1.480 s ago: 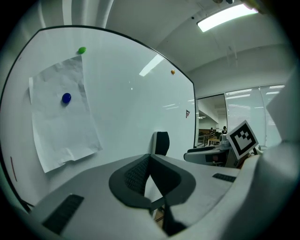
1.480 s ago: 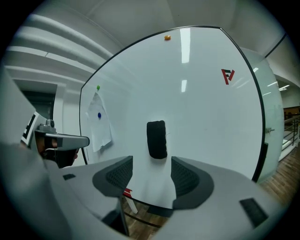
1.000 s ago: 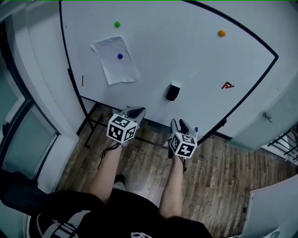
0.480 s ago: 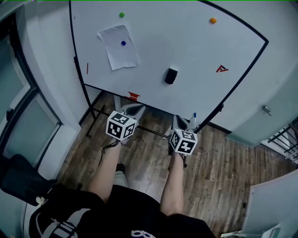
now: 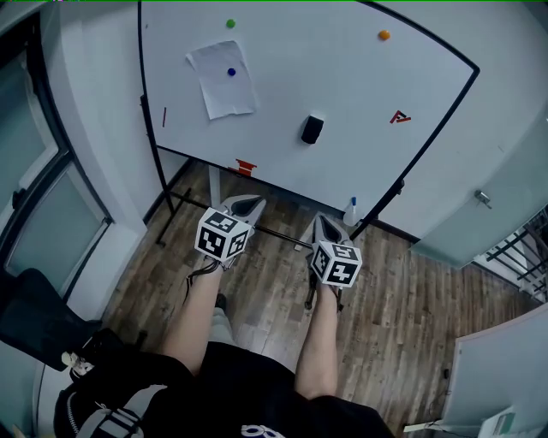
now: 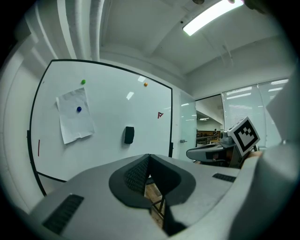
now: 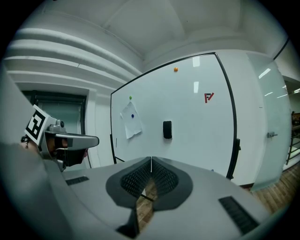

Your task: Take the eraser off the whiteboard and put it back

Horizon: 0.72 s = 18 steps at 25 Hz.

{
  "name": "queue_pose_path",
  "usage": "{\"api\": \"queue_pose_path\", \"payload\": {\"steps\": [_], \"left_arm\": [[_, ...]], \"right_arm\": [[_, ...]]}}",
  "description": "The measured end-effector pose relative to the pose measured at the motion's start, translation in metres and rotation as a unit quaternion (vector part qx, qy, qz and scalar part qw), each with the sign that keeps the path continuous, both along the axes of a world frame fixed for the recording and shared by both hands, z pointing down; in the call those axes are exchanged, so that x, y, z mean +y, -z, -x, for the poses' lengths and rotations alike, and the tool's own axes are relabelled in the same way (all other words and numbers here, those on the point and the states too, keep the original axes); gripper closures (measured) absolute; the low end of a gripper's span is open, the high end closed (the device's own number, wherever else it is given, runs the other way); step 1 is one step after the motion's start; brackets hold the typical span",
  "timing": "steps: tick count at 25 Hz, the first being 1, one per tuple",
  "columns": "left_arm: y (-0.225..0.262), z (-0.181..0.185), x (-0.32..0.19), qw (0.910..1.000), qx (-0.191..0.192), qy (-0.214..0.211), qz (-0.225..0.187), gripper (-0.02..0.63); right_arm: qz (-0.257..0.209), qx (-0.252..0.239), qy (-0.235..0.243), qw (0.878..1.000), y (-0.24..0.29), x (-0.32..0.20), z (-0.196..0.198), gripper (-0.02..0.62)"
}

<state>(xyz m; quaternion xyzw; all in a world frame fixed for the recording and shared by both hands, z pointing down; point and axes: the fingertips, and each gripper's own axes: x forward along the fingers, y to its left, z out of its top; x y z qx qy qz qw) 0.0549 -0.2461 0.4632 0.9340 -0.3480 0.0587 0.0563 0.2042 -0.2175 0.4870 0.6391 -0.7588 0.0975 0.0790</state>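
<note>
The black eraser (image 5: pixel 312 129) clings to the whiteboard (image 5: pixel 300 77), upright and near the board's middle; it also shows as eraser (image 6: pixel 129 135) and eraser (image 7: pixel 167 130). Both grippers hover over the wooden floor well short of the board and point toward it. My left gripper (image 5: pixel 251 202) is shut, its tips meeting with nothing between them (image 6: pixel 149 155). My right gripper (image 5: pixel 322 222) has just been closing; it is shut too, and nothing lies between its jaws (image 7: pixel 151 159).
A paper sheet (image 5: pixel 222 79) hangs under a blue magnet at the board's upper left, with green (image 5: pixel 230 24) and orange (image 5: pixel 384 35) magnets above. A spray bottle (image 5: pixel 350 211) and a red object (image 5: pixel 245 167) sit by the board's lower edge. A glass wall stands left, a door right.
Both grippers have drawn back from the whiteboard, which now looks smaller and farther off. The eraser has stayed in its place on the board.
</note>
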Motion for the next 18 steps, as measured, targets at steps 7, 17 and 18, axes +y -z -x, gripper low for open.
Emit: {"api": "queue_pose_path", "payload": {"steps": [7, 17, 18], "left_arm": [[-0.017, 0.001, 0.022, 0.9999, -0.001, -0.009, 0.012, 0.588], [-0.038, -0.008, 0.037, 0.9993, -0.008, -0.024, 0.028, 0.588], [-0.04, -0.009, 0.037, 0.9992, -0.009, -0.026, 0.029, 0.588]], "right_arm": [[0.009, 0.002, 0.0, 1.0, -0.013, 0.022, 0.008, 0.568], [0.018, 0.001, -0.002, 1.0, -0.028, 0.039, 0.007, 0.571], [0.02, 0.001, -0.003, 1.0, -0.03, 0.04, 0.006, 0.571]]}}
